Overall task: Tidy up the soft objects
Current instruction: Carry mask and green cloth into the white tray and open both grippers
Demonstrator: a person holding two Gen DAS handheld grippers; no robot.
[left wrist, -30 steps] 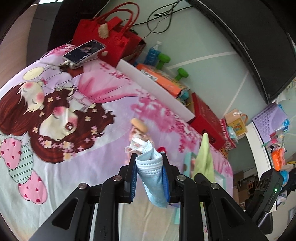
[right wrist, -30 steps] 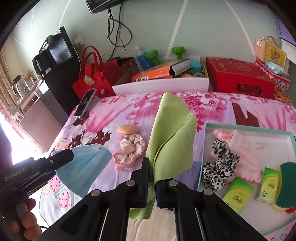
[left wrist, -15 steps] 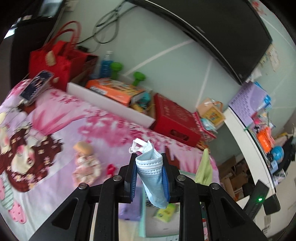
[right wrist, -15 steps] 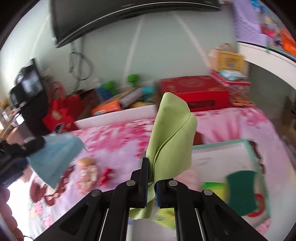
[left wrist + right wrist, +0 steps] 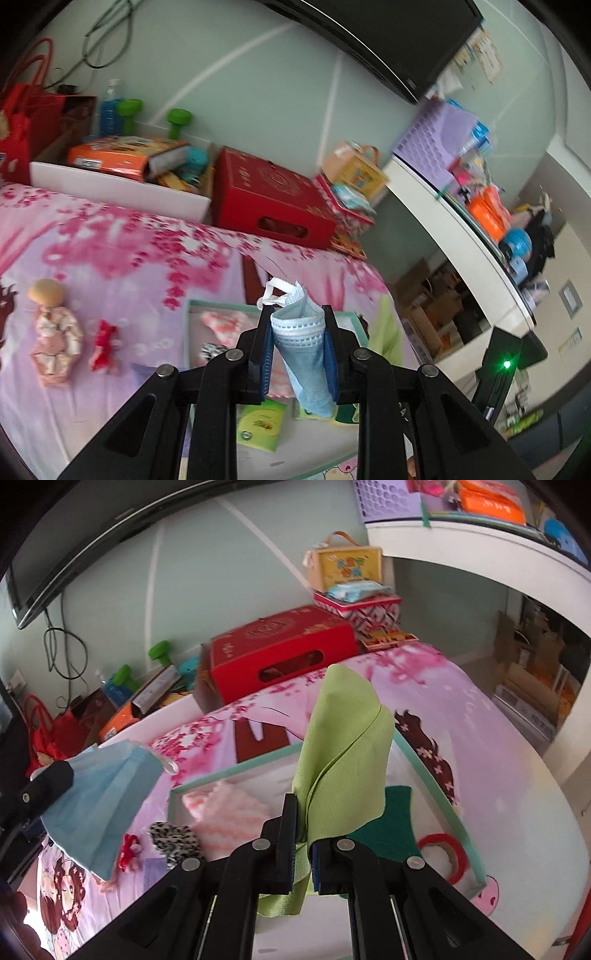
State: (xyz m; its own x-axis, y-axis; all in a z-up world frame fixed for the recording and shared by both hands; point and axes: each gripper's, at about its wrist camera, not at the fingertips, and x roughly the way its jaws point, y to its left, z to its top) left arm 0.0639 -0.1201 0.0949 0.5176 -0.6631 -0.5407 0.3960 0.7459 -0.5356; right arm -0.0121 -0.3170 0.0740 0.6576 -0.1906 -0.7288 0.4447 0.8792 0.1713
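Observation:
My left gripper [image 5: 297, 325] is shut on a folded blue face mask [image 5: 303, 347] and holds it above the near left part of a white tray with a teal rim [image 5: 432, 771]. The mask also shows in the right wrist view [image 5: 99, 797]. My right gripper [image 5: 303, 812] is shut on a folded green cloth [image 5: 343, 753], held upright over the tray. In the tray lie a pink-white fluffy cloth [image 5: 225, 812], a leopard scrunchie [image 5: 173, 838], a dark green felt piece [image 5: 391, 830], a red tape ring [image 5: 443, 853] and green packets [image 5: 260, 424].
On the pink bedspread left of the tray lie a pink scrunchie [image 5: 55, 339], a tan sponge [image 5: 46, 291] and a red bow [image 5: 105, 347]. A red box [image 5: 266, 199] and a white bin [image 5: 118, 188] stand behind the bed. A white shelf [image 5: 480, 550] is at right.
Both grippers have swung right, from over the cartoon-print part of the bed to above the tray. Each still holds its item.

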